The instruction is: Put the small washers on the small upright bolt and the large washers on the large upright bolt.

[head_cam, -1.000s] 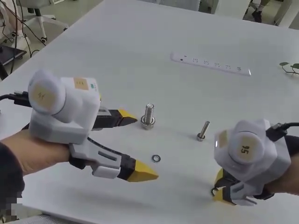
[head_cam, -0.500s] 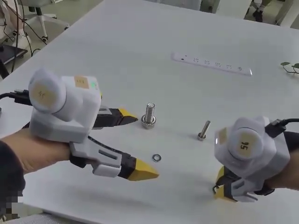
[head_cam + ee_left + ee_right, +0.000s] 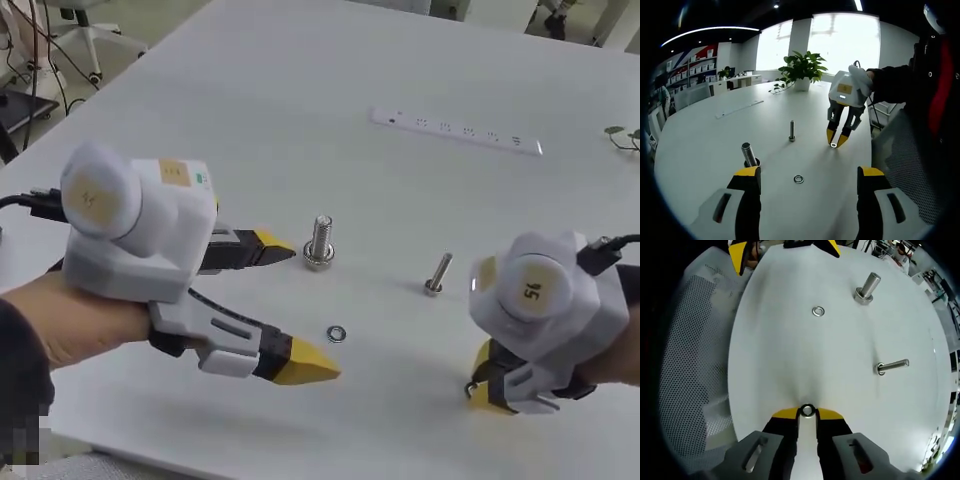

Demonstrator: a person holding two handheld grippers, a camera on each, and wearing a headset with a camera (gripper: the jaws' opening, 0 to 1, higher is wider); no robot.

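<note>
Yellow-tipped left tool (image 3: 305,310), head view: jaws stood wide, loose washer (image 3: 336,333) lay between them on the surface (image 3: 300,120), near large bolt (image 3: 319,243).
Right tool (image 3: 837,141), left gripper view: tips pinched the held washer (image 3: 833,145), near small bolt (image 3: 791,131).
Risk, right gripper view: thin rim grip; held washer might slip or tilt at the bolt tip.
Change: right tool had lifted slightly from a second earlier.

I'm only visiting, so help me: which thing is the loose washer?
On the white table, find the thick upright bolt. Nearer the person lies a small metal ring, flat on the tabletop; the other washer is pinched by the right gripper.
</note>
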